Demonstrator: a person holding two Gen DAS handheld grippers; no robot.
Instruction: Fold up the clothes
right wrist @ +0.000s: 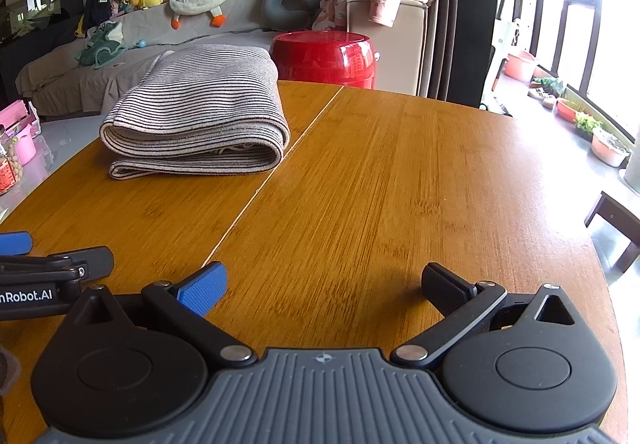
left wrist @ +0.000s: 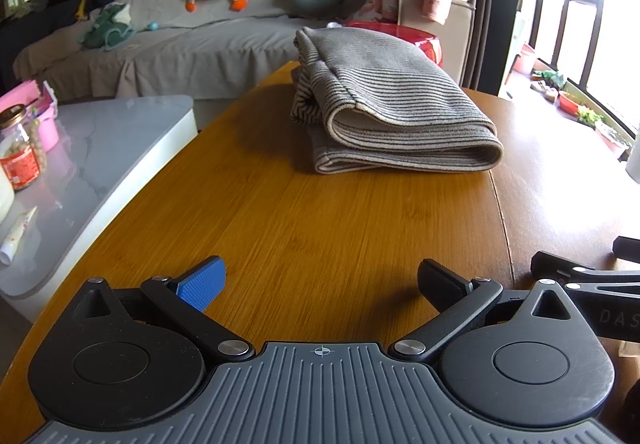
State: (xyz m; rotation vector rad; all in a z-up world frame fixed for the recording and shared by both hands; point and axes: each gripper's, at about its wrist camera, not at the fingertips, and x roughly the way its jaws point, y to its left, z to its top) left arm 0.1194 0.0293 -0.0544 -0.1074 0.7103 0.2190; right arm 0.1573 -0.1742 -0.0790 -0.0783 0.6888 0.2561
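Observation:
A grey striped garment (left wrist: 384, 104) lies folded in a thick stack on the wooden table (left wrist: 304, 228), towards its far side. It also shows in the right wrist view (right wrist: 200, 112), to the left of the table's seam. My left gripper (left wrist: 320, 284) is open and empty, low over the near part of the table, well short of the garment. My right gripper (right wrist: 324, 288) is open and empty, beside the left one and to its right. Each gripper's edge shows in the other's view.
A grey marble side table (left wrist: 92, 172) with a jar (left wrist: 20, 148) and a pink box stands at the left. A red drum-shaped stool (right wrist: 324, 58) stands behind the table. A sofa (left wrist: 180, 40) with plush toys runs along the back. The table's right edge drops to the floor.

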